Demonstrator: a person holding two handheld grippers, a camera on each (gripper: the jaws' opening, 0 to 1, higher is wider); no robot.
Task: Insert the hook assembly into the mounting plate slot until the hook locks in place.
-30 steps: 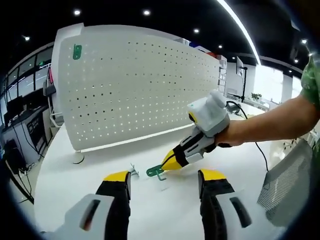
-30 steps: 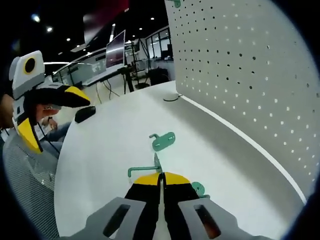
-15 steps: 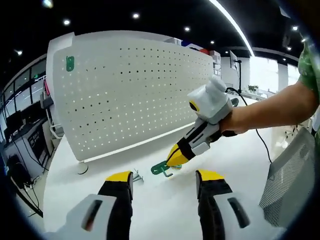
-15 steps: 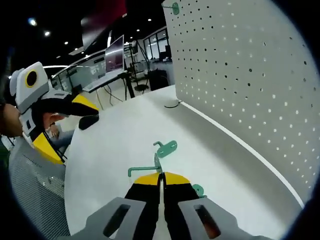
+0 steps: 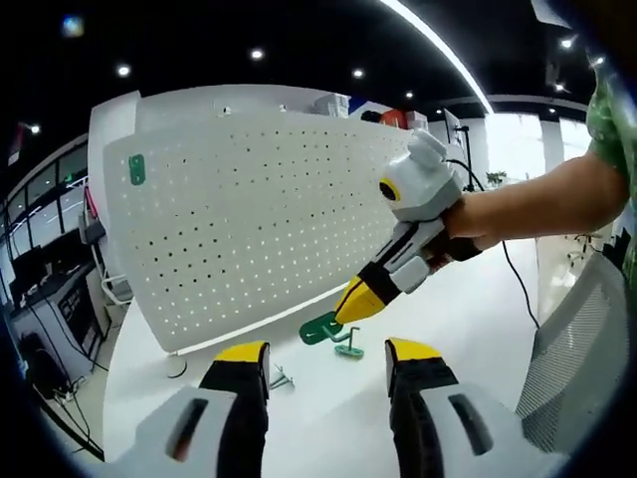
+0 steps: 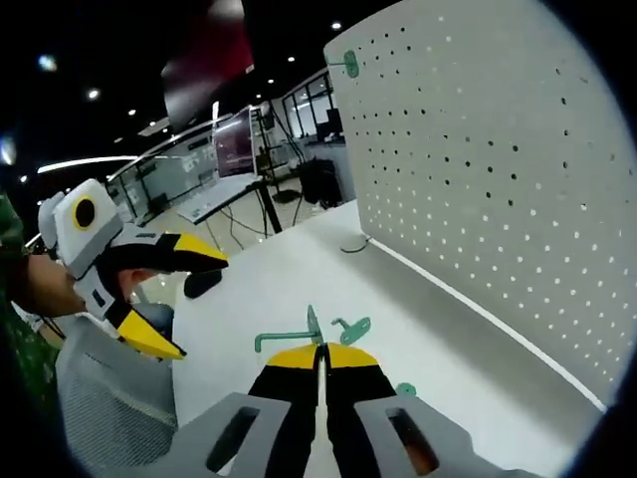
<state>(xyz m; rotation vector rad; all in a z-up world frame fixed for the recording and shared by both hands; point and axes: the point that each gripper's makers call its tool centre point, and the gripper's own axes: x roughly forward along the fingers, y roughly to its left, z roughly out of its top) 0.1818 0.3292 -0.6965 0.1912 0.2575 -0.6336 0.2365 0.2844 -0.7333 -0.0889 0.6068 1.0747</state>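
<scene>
My right gripper [image 6: 320, 357] is shut on a green hook assembly [image 6: 284, 340], held above the white table [image 6: 269, 289]. In the left gripper view that right gripper [image 5: 348, 307] comes in from the right, in a person's hand, with the green hook [image 5: 320, 327] at its tip and lifted off the table. My left gripper [image 5: 326, 354] stands open and holds nothing; in the right gripper view the left gripper [image 6: 199, 307] is far left, also open. A white perforated mounting plate [image 5: 249, 219] stands upright behind, with a green hook [image 5: 136, 169] fixed near its top corner.
A second loose hook [image 5: 279, 378] lies on the table near my left jaw, and this loose hook [image 6: 353, 327] sits ahead of my right gripper. A grey mesh chair back [image 5: 577, 368] is at the right. A black cable [image 5: 513, 289] crosses the table [image 5: 478, 329].
The right gripper has risen with the green hook, lifting it off the table toward the plate. Both cameras have moved up too. My left gripper stays open.
</scene>
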